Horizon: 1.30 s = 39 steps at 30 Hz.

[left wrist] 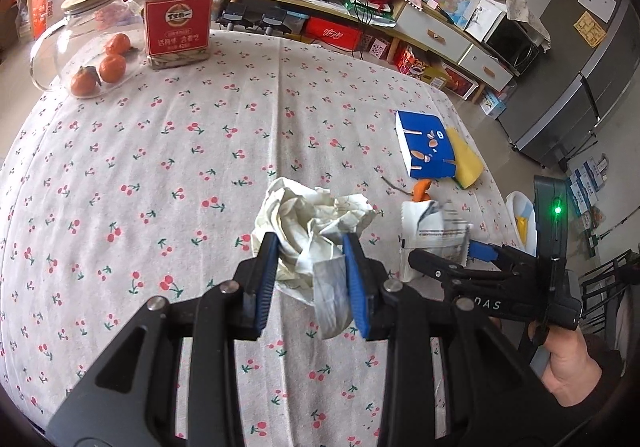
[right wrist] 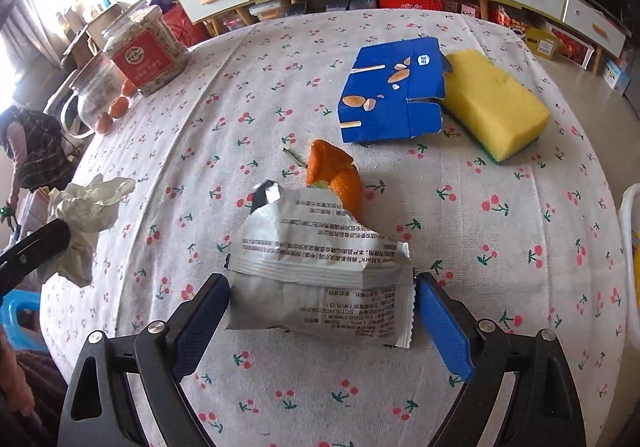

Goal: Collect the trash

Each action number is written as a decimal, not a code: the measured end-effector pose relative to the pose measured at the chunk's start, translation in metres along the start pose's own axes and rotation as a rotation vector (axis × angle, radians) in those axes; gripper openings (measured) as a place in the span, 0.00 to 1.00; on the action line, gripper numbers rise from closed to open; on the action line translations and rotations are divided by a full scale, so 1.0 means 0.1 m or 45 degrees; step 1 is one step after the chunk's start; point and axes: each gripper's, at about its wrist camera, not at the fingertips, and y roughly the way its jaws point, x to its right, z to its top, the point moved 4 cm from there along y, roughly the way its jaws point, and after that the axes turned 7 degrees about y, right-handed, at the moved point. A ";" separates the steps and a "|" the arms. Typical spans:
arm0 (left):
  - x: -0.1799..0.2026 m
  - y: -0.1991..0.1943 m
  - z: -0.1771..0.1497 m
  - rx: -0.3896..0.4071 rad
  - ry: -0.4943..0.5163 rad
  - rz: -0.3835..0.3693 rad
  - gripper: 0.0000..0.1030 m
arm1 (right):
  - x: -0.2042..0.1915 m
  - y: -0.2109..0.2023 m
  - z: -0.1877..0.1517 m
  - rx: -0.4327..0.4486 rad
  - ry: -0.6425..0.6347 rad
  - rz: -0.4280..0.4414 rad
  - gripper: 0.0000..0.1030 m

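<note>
— While the left tongs (left wrist: 310, 267) point down at the desk (left wrist: 160, 175), what sits between their blue pads?

— A crumpled paper ball (left wrist: 312, 231), off-white and creased. Both pads press into its sides, so the left tongs are clamped on it, and a loose strip of paper hangs down between the fingers.

— And the right tongs (right wrist: 322, 311)?

— They stand wide apart around a white snack wrapper (right wrist: 320, 271) covered in small printed text. The left pad touches the wrapper's edge or nearly does; the right pad stands just clear of the crimped end. I read them as open, with the wrapper lying on the desk between them.

— What lies beyond the wrapper?

— Just past its far edge, touching it, is a piece of orange peel (right wrist: 334, 171) with a thin twig (right wrist: 294, 158) beside it. Farther ahead of the right tongs lies a flattened blue carton (right wrist: 394, 95), and a yellow sponge (right wrist: 494, 103) with a green underside lies against the carton's right side.

— And far from both?

— At the far left of the desk, well apart from the left tongs, stands a clear plastic jar (left wrist: 179, 11) with a red label, full of seeds. Next to it sits a glass jar (left wrist: 86, 43) with a wooden lid, tangerines (left wrist: 102, 65) showing through it. A hand (left wrist: 568, 371) grips the right tool's handle at the edge of the left view.
</note>
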 end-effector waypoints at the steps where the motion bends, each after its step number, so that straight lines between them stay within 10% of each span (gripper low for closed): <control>1: 0.00 0.00 -0.01 -0.002 -0.002 0.001 0.34 | 0.01 0.01 0.00 0.004 0.005 0.001 0.91; 16: 0.07 0.01 -0.03 -0.002 0.017 -0.011 0.34 | 0.10 -0.31 -0.08 0.051 -0.027 0.047 0.71; 22: 0.12 0.03 0.01 -0.002 0.023 -0.022 0.34 | 0.19 -0.35 -0.09 0.038 0.004 0.092 0.71; 26: 0.11 0.02 0.05 0.008 0.015 -0.021 0.34 | 0.14 -0.34 -0.07 0.054 0.012 0.095 0.89; 39: 0.00 0.02 -0.02 -0.006 -0.013 -0.003 0.34 | -0.10 -0.01 -0.04 0.006 -0.089 -0.028 0.80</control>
